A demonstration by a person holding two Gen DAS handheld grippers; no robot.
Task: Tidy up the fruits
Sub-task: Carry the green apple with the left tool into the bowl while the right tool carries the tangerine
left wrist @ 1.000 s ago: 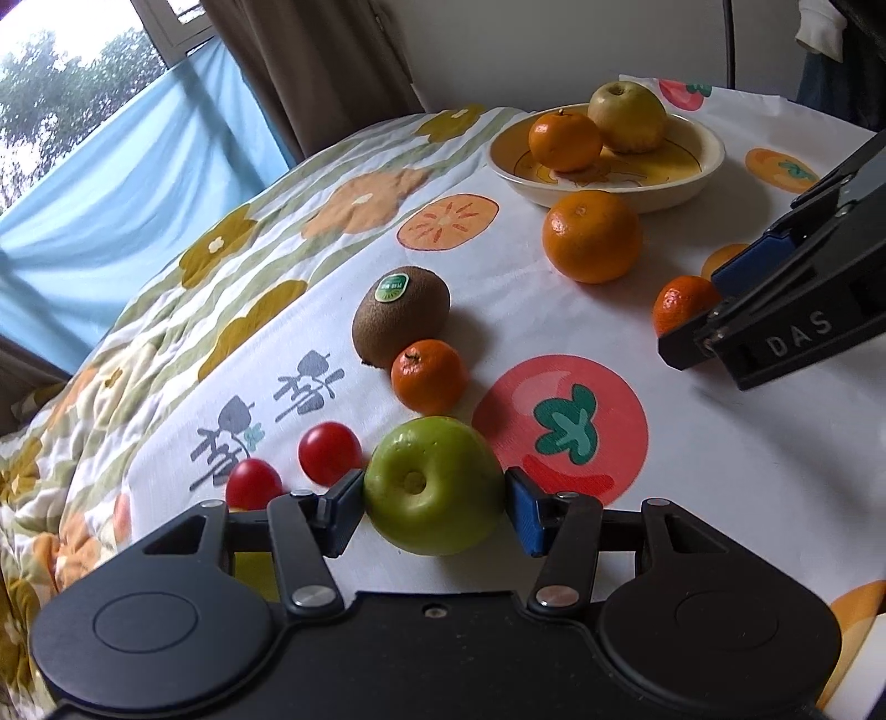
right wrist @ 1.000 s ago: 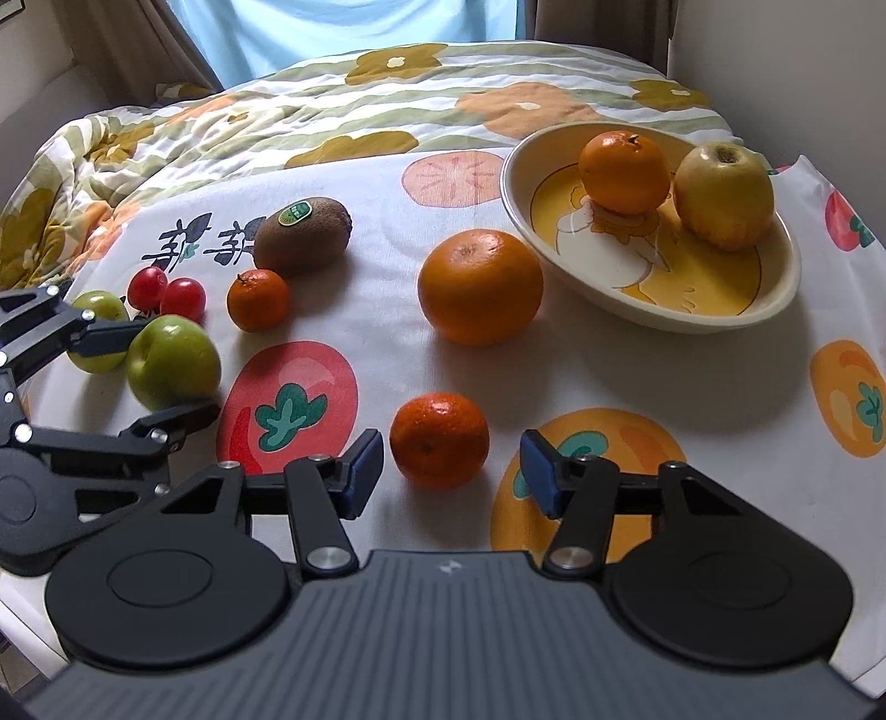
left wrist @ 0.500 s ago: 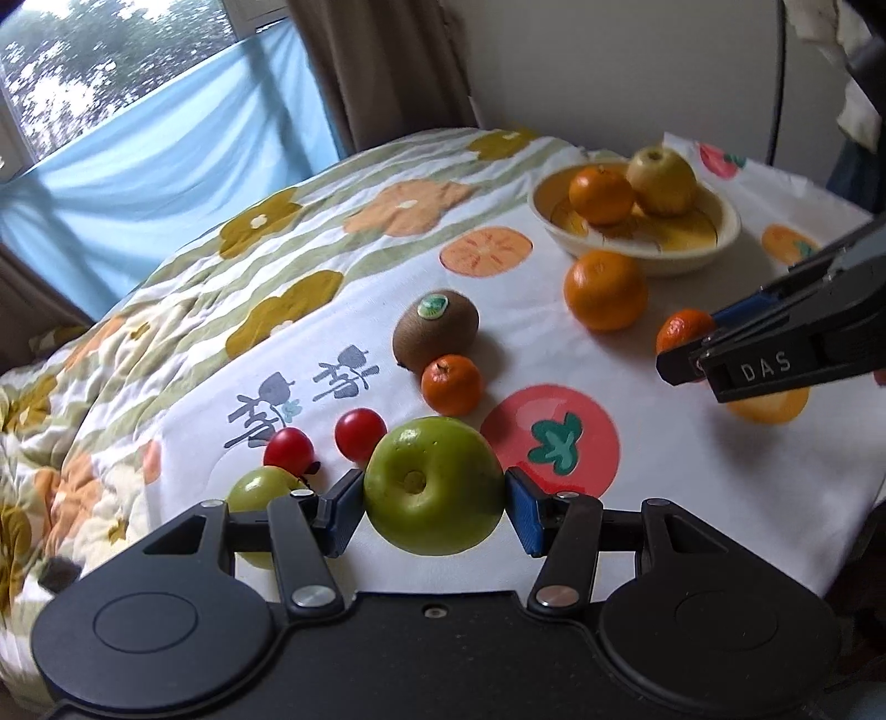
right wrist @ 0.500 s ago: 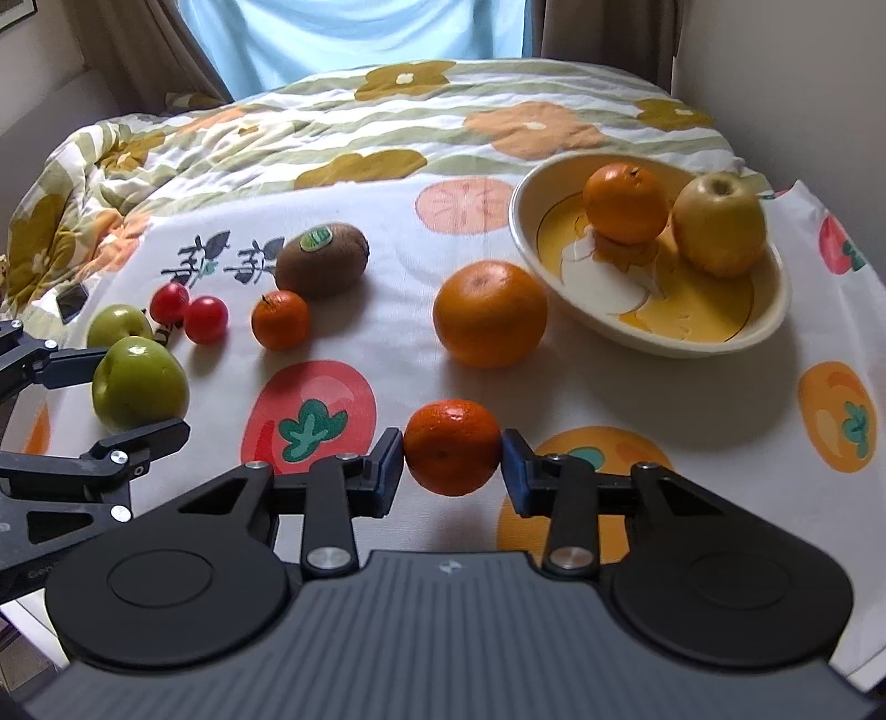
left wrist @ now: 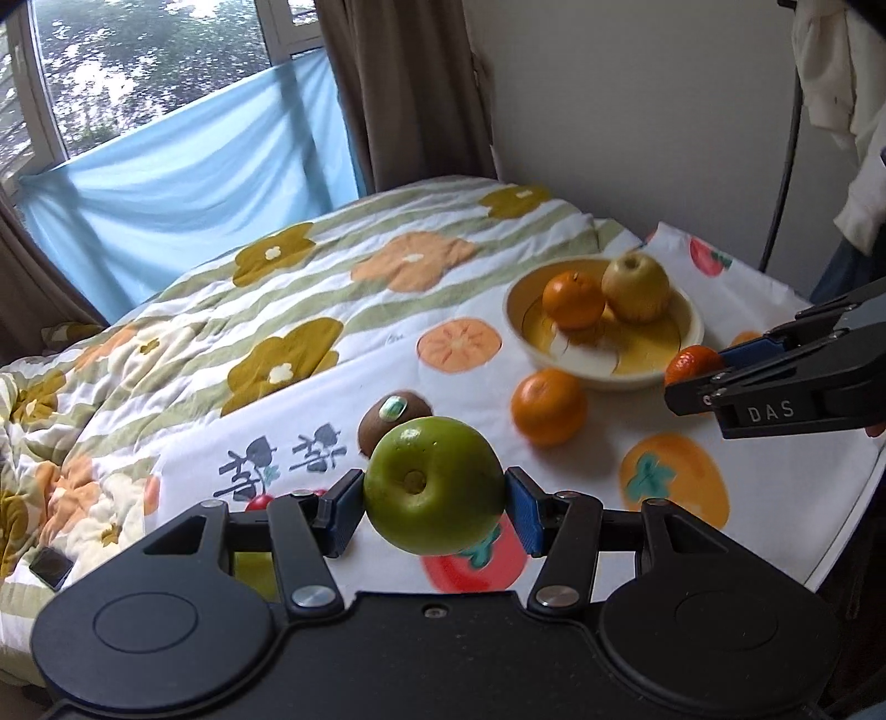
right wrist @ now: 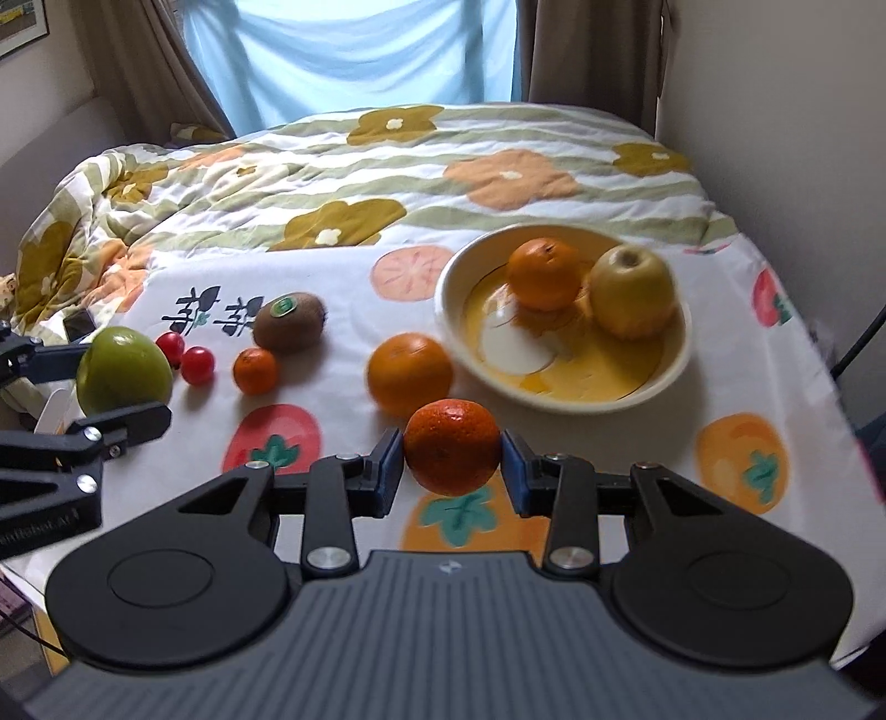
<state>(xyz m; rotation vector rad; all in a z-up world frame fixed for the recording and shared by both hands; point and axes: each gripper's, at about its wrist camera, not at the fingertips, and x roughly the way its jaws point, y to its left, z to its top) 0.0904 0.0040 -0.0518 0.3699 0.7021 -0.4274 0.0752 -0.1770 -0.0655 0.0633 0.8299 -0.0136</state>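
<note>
My left gripper is shut on a green apple and holds it above the fruit-print cloth; the same apple shows at the left of the right wrist view. My right gripper is shut on a small mandarin, lifted off the cloth just in front of a large orange. A cream bowl with an orange and a yellow apple stands at the right. A kiwi, a tiny mandarin and two cherry tomatoes lie on the cloth.
A flowered quilt covers the far side up to the blue curtain. A wall rises beside the bowl. A second green fruit lies below my left fingers. A dark phone rests on the quilt's edge.
Both grippers have risen. The right one closed on the small mandarin and lifted it off the cloth. The left one carried the green apple upward.
</note>
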